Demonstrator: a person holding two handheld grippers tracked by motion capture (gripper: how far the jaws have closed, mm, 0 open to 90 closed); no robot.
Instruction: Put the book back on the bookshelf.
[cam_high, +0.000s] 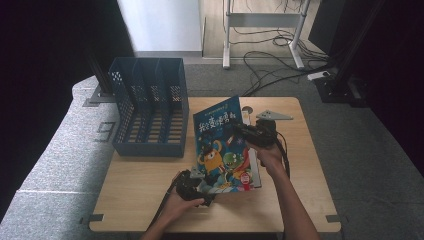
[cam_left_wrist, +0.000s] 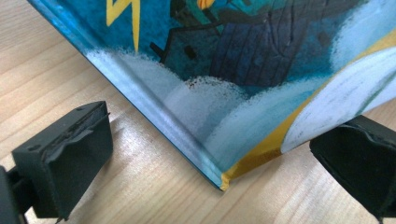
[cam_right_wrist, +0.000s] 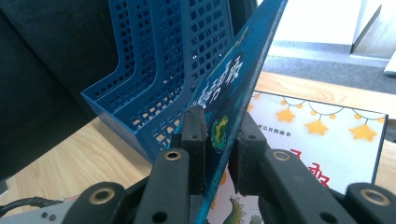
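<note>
A picture book with a dark blue cartoon cover (cam_high: 220, 145) stands tilted up off the table, its lower edge resting near the table's front. My right gripper (cam_high: 239, 131) is shut on the book's upper right edge; in the right gripper view the pads (cam_right_wrist: 194, 135) press on both sides of the cover (cam_right_wrist: 243, 60). My left gripper (cam_high: 200, 182) is at the book's lower left corner. In the left gripper view that corner (cam_left_wrist: 219, 179) lies between my open left gripper's (cam_left_wrist: 215, 158) jaws, apart from both pads.
A second book with a white, star-printed cover (cam_right_wrist: 322, 135) lies flat under the raised one. A blue slotted file holder (cam_high: 150, 105) stands at the table's back left, close behind the book. The wooden table (cam_high: 135, 190) is bare at front left.
</note>
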